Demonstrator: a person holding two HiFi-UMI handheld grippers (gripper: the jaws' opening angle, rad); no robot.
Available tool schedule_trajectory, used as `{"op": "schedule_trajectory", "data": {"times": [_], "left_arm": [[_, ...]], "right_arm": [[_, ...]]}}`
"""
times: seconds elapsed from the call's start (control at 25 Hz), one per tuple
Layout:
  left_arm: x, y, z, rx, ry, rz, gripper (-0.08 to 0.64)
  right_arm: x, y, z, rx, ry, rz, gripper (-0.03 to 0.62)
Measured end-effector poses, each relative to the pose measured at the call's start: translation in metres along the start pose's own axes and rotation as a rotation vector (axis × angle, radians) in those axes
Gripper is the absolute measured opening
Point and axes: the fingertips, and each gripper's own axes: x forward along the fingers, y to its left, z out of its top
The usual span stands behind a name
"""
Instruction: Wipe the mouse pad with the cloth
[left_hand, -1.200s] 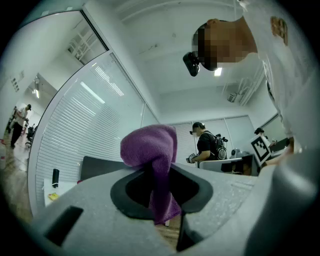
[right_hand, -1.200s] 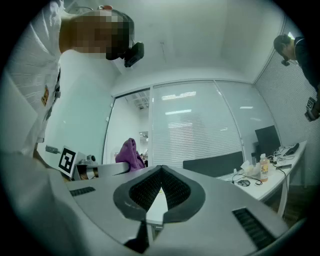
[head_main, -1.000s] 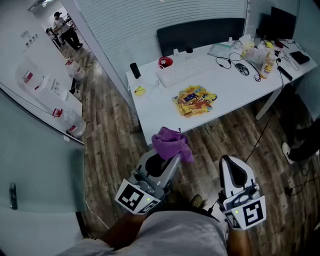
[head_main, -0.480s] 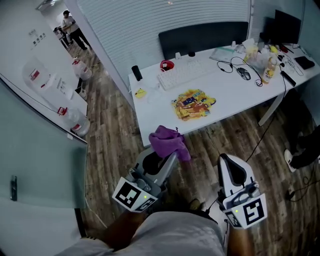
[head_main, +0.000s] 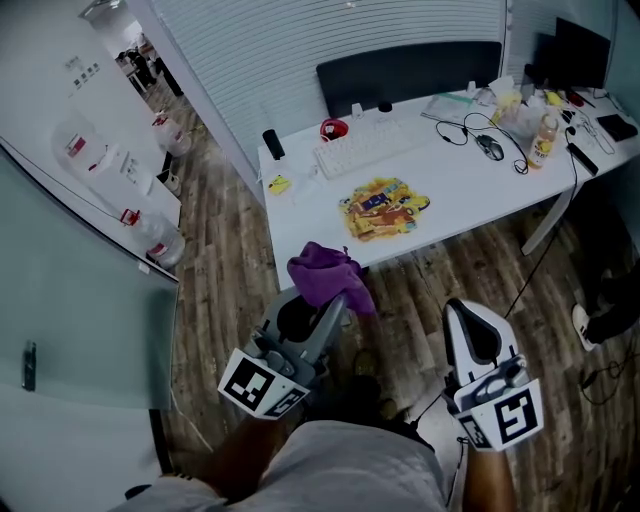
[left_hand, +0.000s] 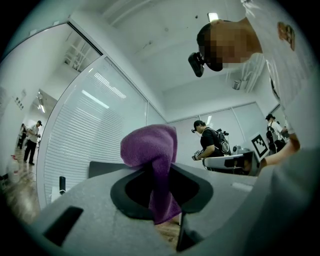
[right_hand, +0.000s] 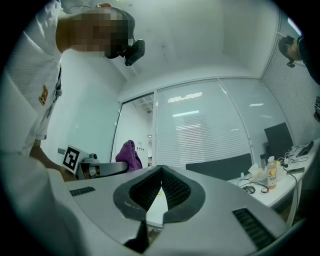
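The mouse pad (head_main: 383, 207), a yellow and orange printed mat, lies in the middle of the white desk (head_main: 470, 195). A purple cloth (head_main: 322, 272) bunches above the jaws of my left gripper (head_main: 335, 300), which is shut on it just short of the desk's near edge. In the left gripper view the cloth (left_hand: 152, 150) hangs pinched between the pads of the left gripper (left_hand: 160, 175). My right gripper (head_main: 470, 322) is held over the wooden floor to the right, shut and empty, and its jaws meet in the right gripper view (right_hand: 161, 182). That view also shows the cloth (right_hand: 128, 155).
On the desk are a white keyboard (head_main: 365, 143), a red object (head_main: 333, 129), a mouse with cable (head_main: 488, 146) and a bottle (head_main: 545, 135). A dark chair (head_main: 410, 70) stands behind it. Water jugs (head_main: 160, 240) line the glass partition at left. Other people stand in the background.
My left gripper with the cloth has drifted a little left. The right gripper has shifted slightly right. Both stay shut.
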Motion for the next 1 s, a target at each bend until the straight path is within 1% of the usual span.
{"op": "schedule_trajectory", "data": {"times": [0.4, 0.72, 1.0], "left_arm": [[0.03, 0.03, -0.011, -0.002, -0.019, 0.017, 0.083], [0.071, 0.068, -0.022, -0.004, -0.027, 0.024, 0.083], [0.107, 0.105, -0.033, -0.018, -0.029, 0.01, 0.083]], "right_arm": [[0.03, -0.025, -0.01, -0.025, 0.035, 0.008, 0.012], [0.077, -0.063, -0.019, -0.041, 0.063, 0.021, 0.012], [0.123, -0.091, -0.033, -0.043, 0.102, 0.018, 0.012]]}}
